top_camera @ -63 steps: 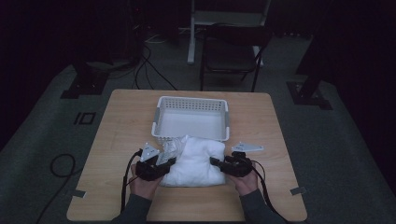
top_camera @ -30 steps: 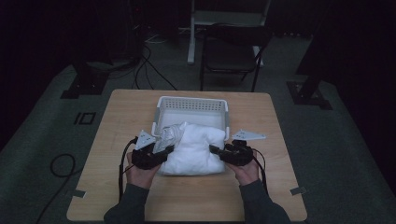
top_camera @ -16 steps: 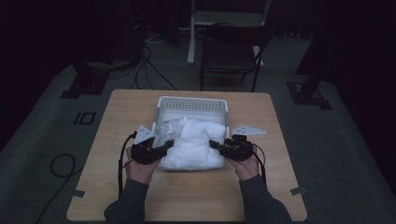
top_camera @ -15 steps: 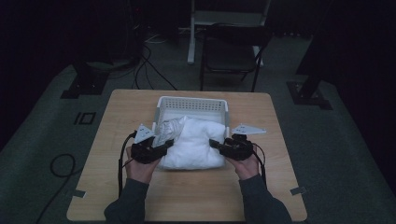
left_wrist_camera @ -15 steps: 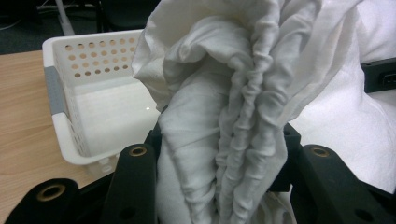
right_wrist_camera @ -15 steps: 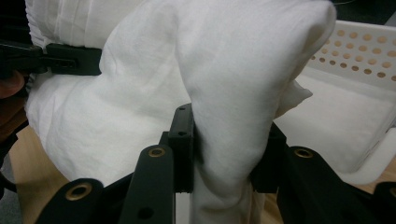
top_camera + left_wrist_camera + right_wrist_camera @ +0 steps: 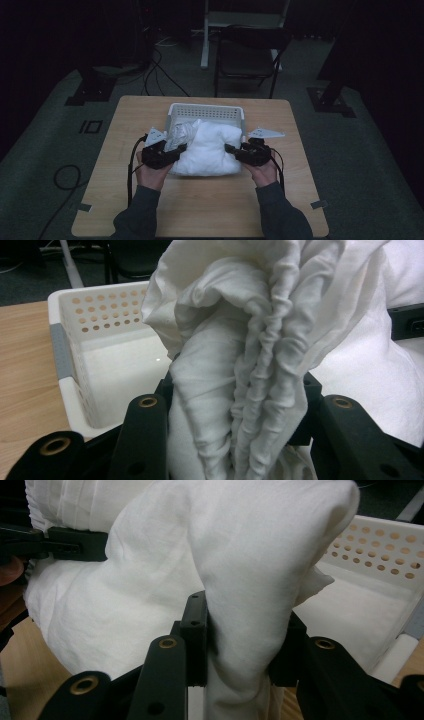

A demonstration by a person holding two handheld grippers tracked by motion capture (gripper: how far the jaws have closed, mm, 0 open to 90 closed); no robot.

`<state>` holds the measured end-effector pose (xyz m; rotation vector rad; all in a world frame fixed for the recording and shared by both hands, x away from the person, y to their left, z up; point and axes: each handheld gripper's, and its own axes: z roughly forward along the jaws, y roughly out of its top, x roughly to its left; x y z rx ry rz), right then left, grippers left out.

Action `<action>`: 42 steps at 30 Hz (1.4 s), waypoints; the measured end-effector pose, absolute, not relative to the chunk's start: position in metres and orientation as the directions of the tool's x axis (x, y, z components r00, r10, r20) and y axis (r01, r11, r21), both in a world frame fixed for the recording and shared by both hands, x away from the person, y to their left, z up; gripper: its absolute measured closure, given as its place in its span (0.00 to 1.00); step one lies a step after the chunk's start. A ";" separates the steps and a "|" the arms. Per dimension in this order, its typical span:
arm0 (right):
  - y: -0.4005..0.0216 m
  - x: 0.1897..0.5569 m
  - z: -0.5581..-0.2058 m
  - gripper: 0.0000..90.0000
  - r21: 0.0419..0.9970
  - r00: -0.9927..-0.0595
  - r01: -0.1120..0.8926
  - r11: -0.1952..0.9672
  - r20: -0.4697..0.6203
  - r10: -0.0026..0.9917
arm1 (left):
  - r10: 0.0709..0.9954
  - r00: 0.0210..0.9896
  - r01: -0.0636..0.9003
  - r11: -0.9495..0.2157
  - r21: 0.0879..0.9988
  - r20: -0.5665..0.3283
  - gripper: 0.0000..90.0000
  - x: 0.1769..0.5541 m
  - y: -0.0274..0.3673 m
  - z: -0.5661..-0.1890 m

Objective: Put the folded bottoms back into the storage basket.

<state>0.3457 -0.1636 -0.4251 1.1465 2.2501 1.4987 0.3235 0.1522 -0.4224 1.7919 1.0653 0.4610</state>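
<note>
We see a person's two hands at a wooden desk (image 7: pixel 200 210), each holding a tool, with a bundled white cloth (image 7: pixel 207 150) stretched between them. The left tool (image 7: pixel 172 148) is clamped on the cloth's left edge; in the left gripper view its black jaws squeeze a thick gather of wrinkled folds (image 7: pixel 240 390) rising between them. The right tool (image 7: pixel 231 148) is likewise closed on the cloth's right edge, and in the right gripper view a smooth fold of the fabric (image 7: pixel 250 630) is pinched between its jaws. From the high view the cloth sits at the desk's middle, its far part lying over the near rim of a white perforated basket (image 7: pixel 206 109); whether its underside touches the desk we cannot tell. The basket stands on the far half of the desk, and the part of its inside we can see in both gripper views is bare. Beyond the desk stands a dark chair (image 7: pixel 247 55) on the floor, with cables (image 7: pixel 160 65) trailing nearby.
</note>
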 end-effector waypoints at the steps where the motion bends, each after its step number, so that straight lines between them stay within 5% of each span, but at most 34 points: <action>1: -0.164 0.346 -0.425 0.75 0.854 -0.677 0.488 0.182 0.238 0.696 | 0.826 0.545 0.462 -0.151 0.874 -0.146 0.64 0.324 0.152 -0.422; 42: -0.162 0.378 -0.413 0.75 0.856 -0.645 0.487 0.171 0.220 0.732 | 0.831 0.535 0.463 -0.135 0.876 -0.154 0.64 0.362 0.149 -0.412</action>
